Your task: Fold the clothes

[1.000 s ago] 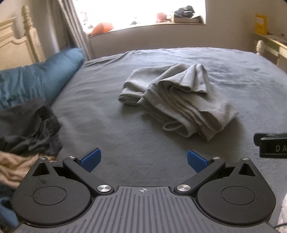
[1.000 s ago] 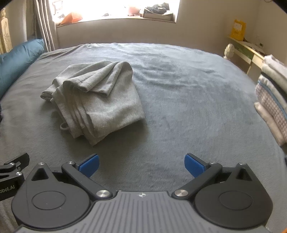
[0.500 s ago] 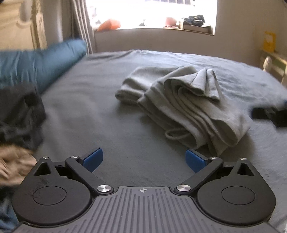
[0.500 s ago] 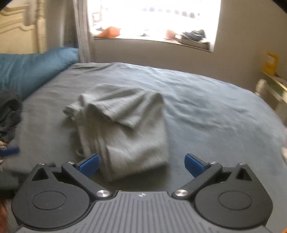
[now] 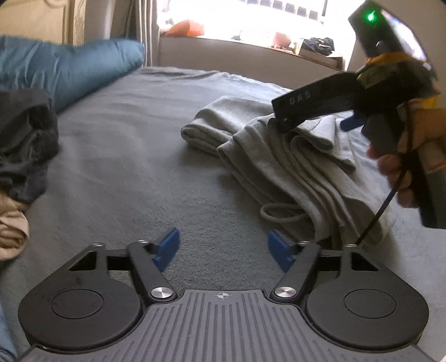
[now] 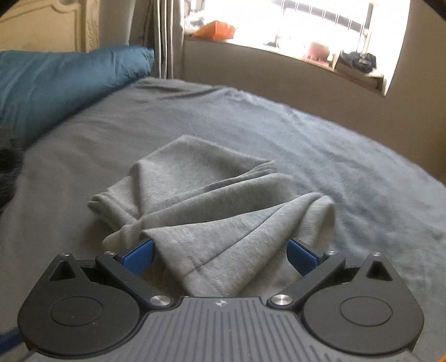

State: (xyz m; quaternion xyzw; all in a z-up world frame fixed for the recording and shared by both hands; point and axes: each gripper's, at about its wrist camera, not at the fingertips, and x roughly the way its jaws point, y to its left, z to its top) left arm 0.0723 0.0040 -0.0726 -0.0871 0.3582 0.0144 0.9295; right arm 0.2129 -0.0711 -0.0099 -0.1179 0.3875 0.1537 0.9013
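With our right gripper [image 6: 220,257] wide open over the bunched grey garment [image 6: 211,222] on the bed [image 6: 334,156] and our left gripper [image 5: 221,250] open and empty just beside it, we should pinch one layer only.

Daylight floods in from the window [image 6: 329,36] at the back, blown out to white w/ no detail; the grey bedspread [image 5: 167,139] is evenly lit, shadows soft; the headboard [image 6: 55,25] and blue pillow [image 5: 69,66] look smeared by motion blur; fisheye bends the room's edges, corners dark w/ vignette; overall grain slightly soft.
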